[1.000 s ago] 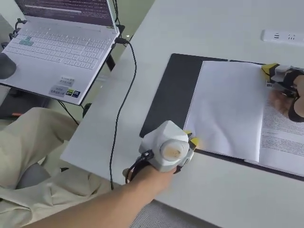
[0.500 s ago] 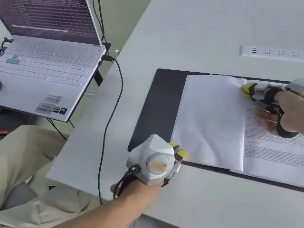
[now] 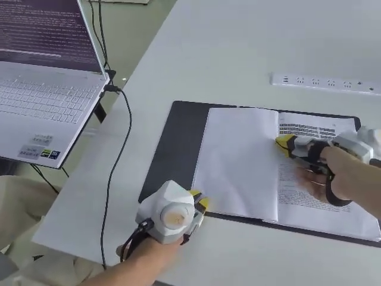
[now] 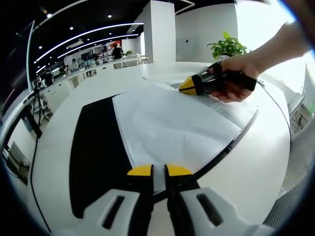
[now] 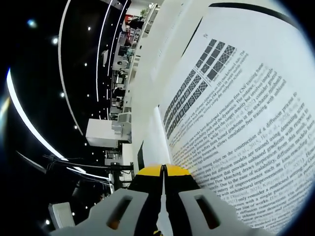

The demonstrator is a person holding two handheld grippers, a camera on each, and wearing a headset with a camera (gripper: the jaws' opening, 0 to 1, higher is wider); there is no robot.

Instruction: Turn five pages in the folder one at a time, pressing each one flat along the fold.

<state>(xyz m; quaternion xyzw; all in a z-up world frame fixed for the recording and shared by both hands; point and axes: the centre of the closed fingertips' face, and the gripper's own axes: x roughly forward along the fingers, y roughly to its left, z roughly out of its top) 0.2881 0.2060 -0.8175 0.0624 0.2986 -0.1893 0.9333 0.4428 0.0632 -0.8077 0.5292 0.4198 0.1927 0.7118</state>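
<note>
— Since a second ago, our right gripper (image 3: 281, 143) has slid from the top edge partway down the fold (image 3: 277, 190), its jaws pressed together on nothing.

— And our left gripper (image 3: 199, 201)?

— Jaws nearly together, empty, resting at the near corner of the turned page (image 3: 238, 161). The folder (image 3: 172, 149) lies open on the table (image 3: 238, 53).

— Then we'd best hold the tip low and press evenly toward the near edge, with that corner pinned so the sheet can't creep.
</note>
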